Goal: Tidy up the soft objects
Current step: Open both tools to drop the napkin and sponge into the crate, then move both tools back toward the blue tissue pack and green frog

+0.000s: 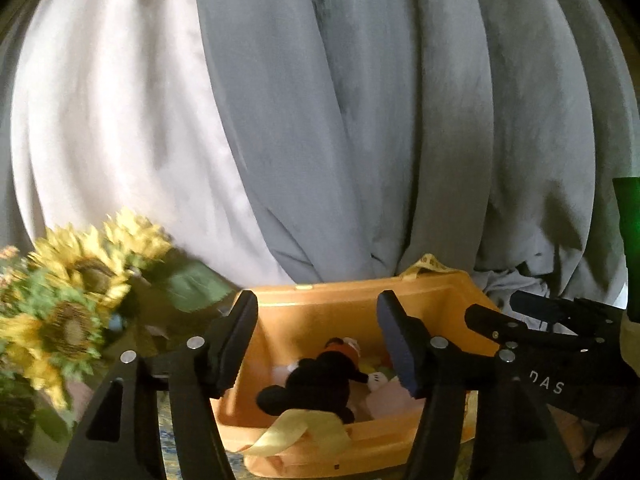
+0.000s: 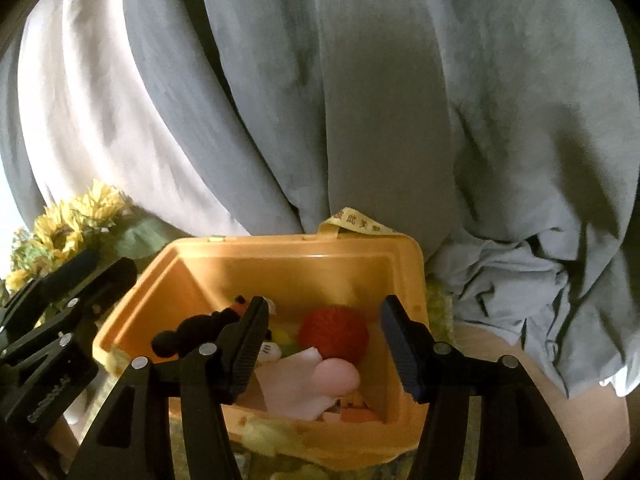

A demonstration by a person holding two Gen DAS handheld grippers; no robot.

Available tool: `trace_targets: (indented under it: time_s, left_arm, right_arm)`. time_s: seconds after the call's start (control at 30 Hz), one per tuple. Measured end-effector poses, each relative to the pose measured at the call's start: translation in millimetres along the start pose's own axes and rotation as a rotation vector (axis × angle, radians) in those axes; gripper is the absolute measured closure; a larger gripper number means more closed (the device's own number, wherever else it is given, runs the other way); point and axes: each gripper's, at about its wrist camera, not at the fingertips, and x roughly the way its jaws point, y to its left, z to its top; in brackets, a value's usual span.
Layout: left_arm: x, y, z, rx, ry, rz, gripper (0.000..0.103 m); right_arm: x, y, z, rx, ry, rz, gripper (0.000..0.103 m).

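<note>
An orange plastic bin (image 1: 320, 300) (image 2: 296, 258) stands on the table with soft toys inside. A black mouse plush (image 1: 320, 380) (image 2: 192, 330) lies at its left side. A red knitted ball (image 2: 334, 332) and a pink plush (image 2: 316, 388) lie in the middle. My left gripper (image 1: 320, 344) is open and empty, hovering over the bin's near rim. My right gripper (image 2: 324, 344) is open and empty above the bin. The right gripper also shows in the left wrist view (image 1: 532, 332), and the left gripper shows at the left edge of the right wrist view (image 2: 60, 300).
Grey and white curtains (image 1: 360, 120) (image 2: 360, 100) hang right behind the bin. A bunch of sunflowers (image 1: 68, 292) (image 2: 64, 232) stands to the left. A yellow ribbon (image 1: 304, 432) hangs over the bin's near rim. A green object (image 1: 630, 232) is at the far right.
</note>
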Motion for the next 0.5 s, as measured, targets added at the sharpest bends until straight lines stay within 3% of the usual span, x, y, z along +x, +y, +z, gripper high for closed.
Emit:
trace_targets:
  time_s: [0.13,0.5]
  left_arm:
    - [-23.6,0.7,2.5,0.008,-0.036,0.018,0.033]
    - [-68.7,4.5,-6.8,-0.023,-0.035,0.059,0.021]
  right_arm:
    - [-19.5,4.8,-0.1,0.005,-0.028,0.004,0.037]
    - [-68.9,13.1,-10.7,-0.016,-0.092,-0.023,0.037]
